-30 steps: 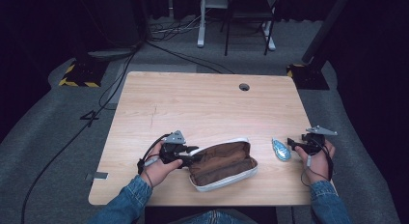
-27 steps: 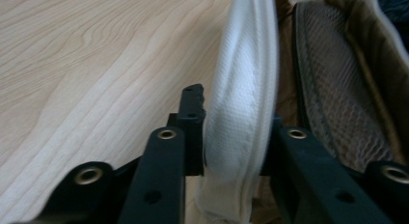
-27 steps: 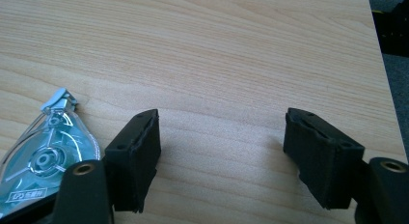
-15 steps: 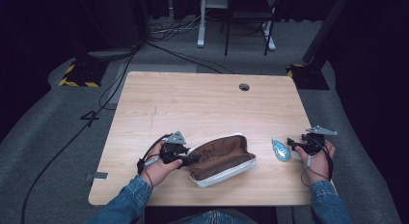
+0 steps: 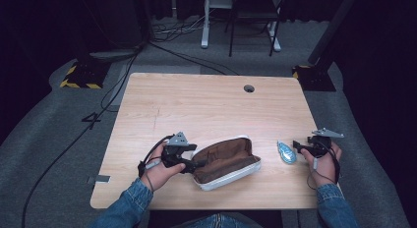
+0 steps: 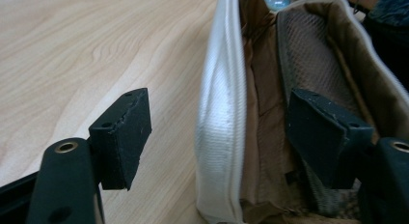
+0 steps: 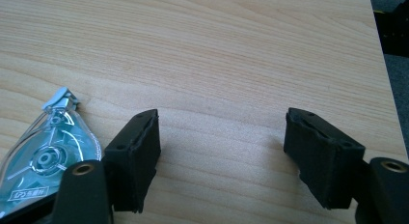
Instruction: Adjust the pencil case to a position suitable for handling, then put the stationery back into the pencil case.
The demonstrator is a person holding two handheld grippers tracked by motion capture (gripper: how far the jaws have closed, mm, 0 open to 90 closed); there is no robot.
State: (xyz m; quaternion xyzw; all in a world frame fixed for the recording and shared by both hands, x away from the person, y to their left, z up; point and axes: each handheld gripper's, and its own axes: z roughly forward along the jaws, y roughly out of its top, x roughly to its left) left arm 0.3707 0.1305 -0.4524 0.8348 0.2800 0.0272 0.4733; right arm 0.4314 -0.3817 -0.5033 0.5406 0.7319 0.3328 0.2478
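pouch (image 5: 227, 162): brown lining, white outer, lying open on the near middle of the surface (image 5: 206, 105), mouth up, long axis running left-near to right-far in the high view
pouch wall (image 6: 223, 113): white ribbed edge stands upright between the left gripper's two fingers in the left gripper view; mesh pocket (image 6: 308, 64) visible inside
left gripper (image 5: 189, 162): held in the person's left hand (image 5: 160, 168) at the pouch's left end, pointing into its opening
left fingers (image 6: 126, 137): spread, have just been opening; one finger outside the pouch over bare wood, the other (image 6: 324, 132) inside against the lining; white wall between them, outer pad clear of it, no pinch
right gripper (image 5: 298, 146): held in the person's right hand (image 5: 322, 161) near the right edge of the surface, pointing left toward the tape dispenser
right fingers (image 7: 137, 156): spread wide, only bare wood between them
tape dispenser (image 5: 286, 152): small clear blue teardrop shape, flat on the surface, well apart from the pouch to its right, just beside the right gripper's tips
tape dispenser close-up (image 7: 46, 159): lies outside the left-hand finger in the right gripper view, touching or nearly touching it, cannot tell which; nose pointing away
sleeves: blue denim on both forearms, coming in from the near edge
cable hole (image 5: 249, 88): far side of the surface, right of middle
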